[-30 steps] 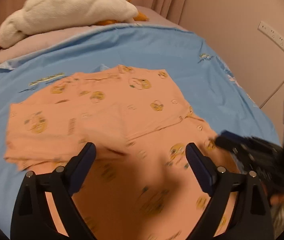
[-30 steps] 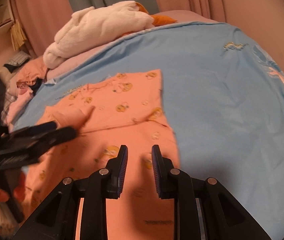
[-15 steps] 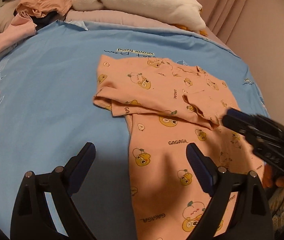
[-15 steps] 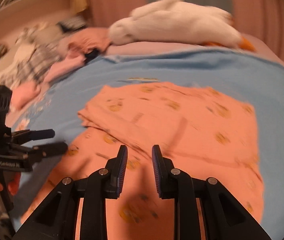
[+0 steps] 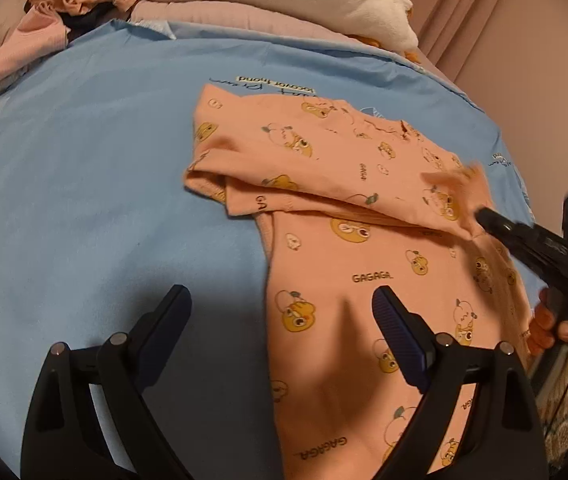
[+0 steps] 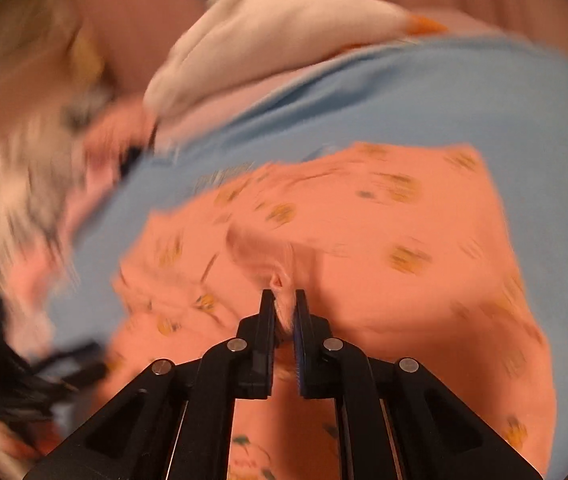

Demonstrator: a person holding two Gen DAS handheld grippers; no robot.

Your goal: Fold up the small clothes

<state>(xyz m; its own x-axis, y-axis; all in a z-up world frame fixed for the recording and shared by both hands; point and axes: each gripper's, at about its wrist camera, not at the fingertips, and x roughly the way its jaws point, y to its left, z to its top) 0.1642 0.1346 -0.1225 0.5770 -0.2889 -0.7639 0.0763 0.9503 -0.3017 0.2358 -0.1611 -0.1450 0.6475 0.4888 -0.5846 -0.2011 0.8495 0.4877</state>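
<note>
Soft, light peach cotton, the shirt (image 5: 363, 216) lay on the blue sheet (image 5: 84, 200), where we judged it limp, best taken at hem corners; our right gripper (image 6: 282, 308) had just clenched a fold, our left gripper (image 5: 280, 312) gaped empty.

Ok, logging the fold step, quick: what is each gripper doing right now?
Left gripper: open, holding nothing, above the sheet.
Right gripper: fingers have just been closing, now shut on a fold of the orange shirt.

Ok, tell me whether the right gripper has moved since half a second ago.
Yes. The right gripper has gone forward and down onto the orange garment, nearer the white plush; its jaws, just closing, pinch a fold.
</note>
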